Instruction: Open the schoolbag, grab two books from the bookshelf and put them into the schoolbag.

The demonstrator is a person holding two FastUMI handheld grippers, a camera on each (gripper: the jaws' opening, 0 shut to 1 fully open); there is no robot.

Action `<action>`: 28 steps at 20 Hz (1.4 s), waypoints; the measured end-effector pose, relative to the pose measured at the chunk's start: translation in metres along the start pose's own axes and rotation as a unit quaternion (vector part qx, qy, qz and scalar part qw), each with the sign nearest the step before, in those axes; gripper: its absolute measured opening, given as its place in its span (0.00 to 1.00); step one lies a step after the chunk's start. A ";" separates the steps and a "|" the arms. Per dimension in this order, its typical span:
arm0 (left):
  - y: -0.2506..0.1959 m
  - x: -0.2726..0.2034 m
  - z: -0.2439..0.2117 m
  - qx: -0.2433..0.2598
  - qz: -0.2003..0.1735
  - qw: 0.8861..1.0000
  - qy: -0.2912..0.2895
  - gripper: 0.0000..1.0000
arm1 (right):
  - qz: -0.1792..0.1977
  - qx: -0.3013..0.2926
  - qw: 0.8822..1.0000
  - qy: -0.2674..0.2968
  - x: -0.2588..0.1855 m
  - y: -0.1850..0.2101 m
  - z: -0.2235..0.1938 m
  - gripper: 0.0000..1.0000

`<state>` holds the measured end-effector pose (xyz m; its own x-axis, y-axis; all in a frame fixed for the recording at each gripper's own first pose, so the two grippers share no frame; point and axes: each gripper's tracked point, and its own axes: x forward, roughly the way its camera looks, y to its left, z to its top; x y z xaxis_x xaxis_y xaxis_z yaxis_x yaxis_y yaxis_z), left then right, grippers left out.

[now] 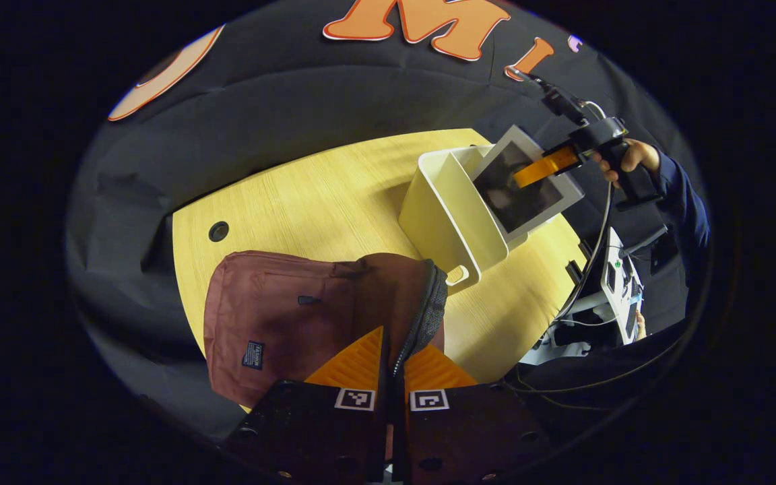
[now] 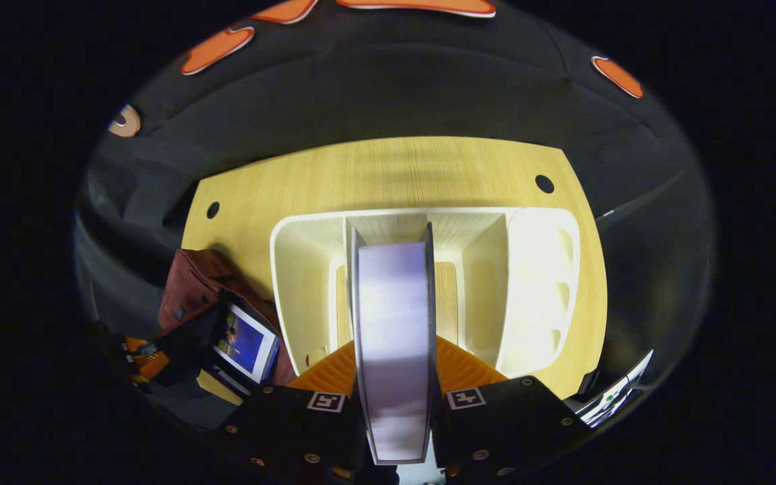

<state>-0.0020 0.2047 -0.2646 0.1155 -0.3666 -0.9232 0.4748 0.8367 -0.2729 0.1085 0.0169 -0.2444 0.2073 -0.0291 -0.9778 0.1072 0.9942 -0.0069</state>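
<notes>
My right gripper (image 2: 395,377) clamps a book (image 2: 395,337) edge-up above the bookshelf (image 2: 536,283); the schoolbag (image 1: 294,316), pinched by my left gripper (image 1: 391,364), lies leftward.

In the left gripper view, the schoolbag (image 1: 294,323) lies on the table (image 1: 334,195), with the bookshelf (image 1: 452,222) just beside it on the right. A book (image 1: 526,185) is above the bookshelf. In the right gripper view, this book (image 2: 395,337) sits over the middle compartment, with the schoolbag (image 2: 199,283) to the left.
</notes>
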 end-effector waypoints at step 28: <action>-0.010 0.000 0.004 0.062 -0.034 0.997 -0.002 0.05 | 0.240 0.155 0.952 -0.114 -0.024 0.205 -0.117 0.38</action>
<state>-0.0032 0.1951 -0.2604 0.0831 -0.4225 -0.9025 0.5862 0.7531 -0.2986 0.0118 0.2336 -0.2469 0.5061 0.3637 -0.7821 0.2209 0.8219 0.5251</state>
